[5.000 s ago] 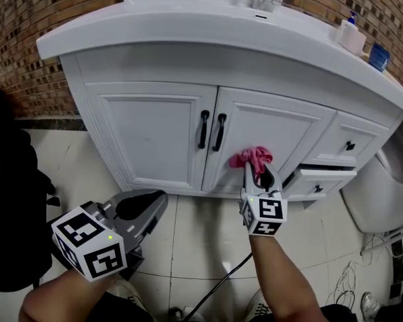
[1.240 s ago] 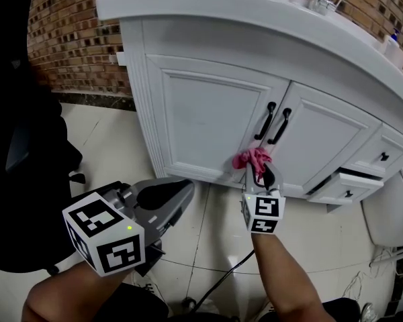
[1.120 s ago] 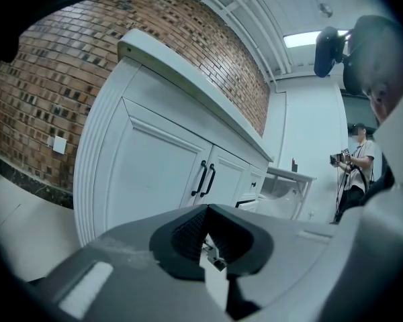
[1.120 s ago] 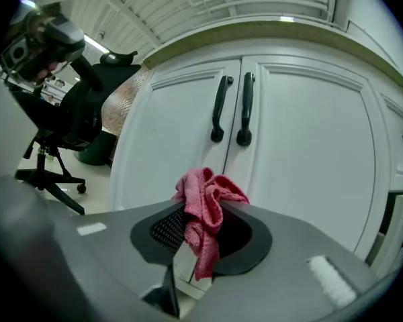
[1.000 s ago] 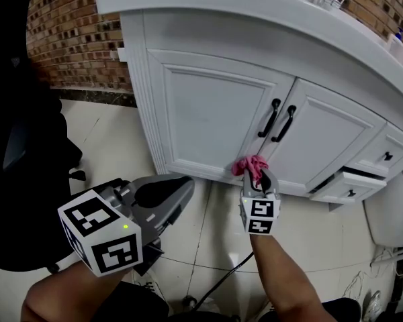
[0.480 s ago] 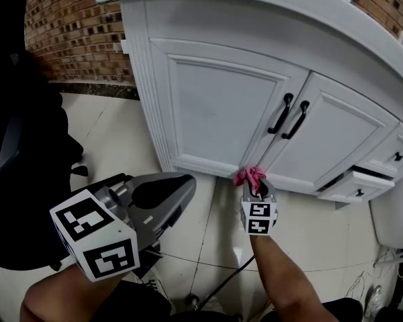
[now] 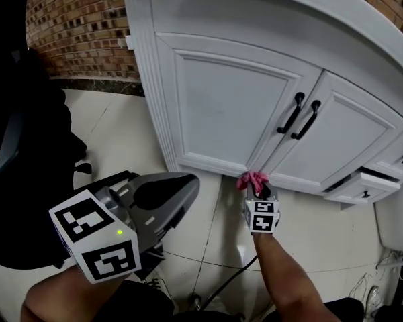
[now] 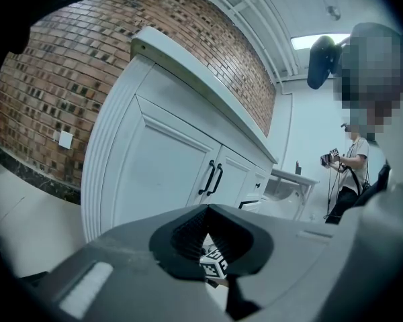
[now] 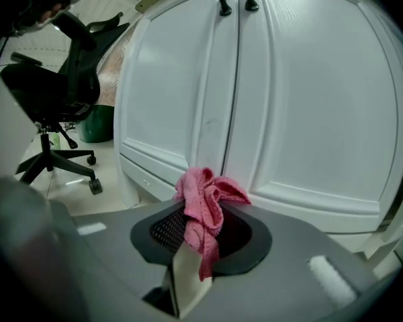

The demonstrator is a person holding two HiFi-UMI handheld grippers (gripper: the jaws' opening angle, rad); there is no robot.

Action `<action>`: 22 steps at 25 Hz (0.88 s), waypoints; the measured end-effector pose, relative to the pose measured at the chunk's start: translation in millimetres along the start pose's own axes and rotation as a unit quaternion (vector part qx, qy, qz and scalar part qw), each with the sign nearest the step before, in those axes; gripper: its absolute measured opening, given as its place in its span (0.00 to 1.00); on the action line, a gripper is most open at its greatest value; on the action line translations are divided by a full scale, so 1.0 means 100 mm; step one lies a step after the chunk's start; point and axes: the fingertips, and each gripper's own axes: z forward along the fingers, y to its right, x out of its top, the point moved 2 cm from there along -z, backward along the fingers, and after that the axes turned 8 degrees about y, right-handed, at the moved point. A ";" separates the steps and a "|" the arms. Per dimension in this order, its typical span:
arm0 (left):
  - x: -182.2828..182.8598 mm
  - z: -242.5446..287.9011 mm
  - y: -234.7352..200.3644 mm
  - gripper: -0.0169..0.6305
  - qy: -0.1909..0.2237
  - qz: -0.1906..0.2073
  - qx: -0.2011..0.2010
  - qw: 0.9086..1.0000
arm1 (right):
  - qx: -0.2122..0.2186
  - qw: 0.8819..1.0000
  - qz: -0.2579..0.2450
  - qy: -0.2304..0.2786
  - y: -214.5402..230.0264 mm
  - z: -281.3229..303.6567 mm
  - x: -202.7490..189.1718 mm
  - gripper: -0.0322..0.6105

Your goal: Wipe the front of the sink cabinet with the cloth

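Cloth (image 9: pixel 205 203) pinched in right gripper (image 9: pixel 200 228) fingers, at bottom edge of cabinet (image 9: pixel 309 99).

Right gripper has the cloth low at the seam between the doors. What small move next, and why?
Probably slide the right gripper leftward along the bottom rail of the left door, cloth pressed to it. The cloth sits at the seam, that door's full width lies leftward, and the black handles are well above the path.
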 end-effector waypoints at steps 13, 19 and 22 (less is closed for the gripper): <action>0.07 -0.02 0.03 0.03 0.013 0.004 0.000 1.000 | 0.037 0.998 0.028 -0.044 -0.15 -0.14 0.01 0.20; 0.19 -0.07 0.06 0.03 0.037 -0.015 -0.009 0.999 | 0.071 0.997 -0.003 -0.001 -0.49 -0.49 0.46 0.20; 0.23 -0.11 0.05 0.03 0.044 -0.021 -0.009 0.999 | 0.087 0.994 -0.037 0.050 -0.64 -0.70 0.94 0.20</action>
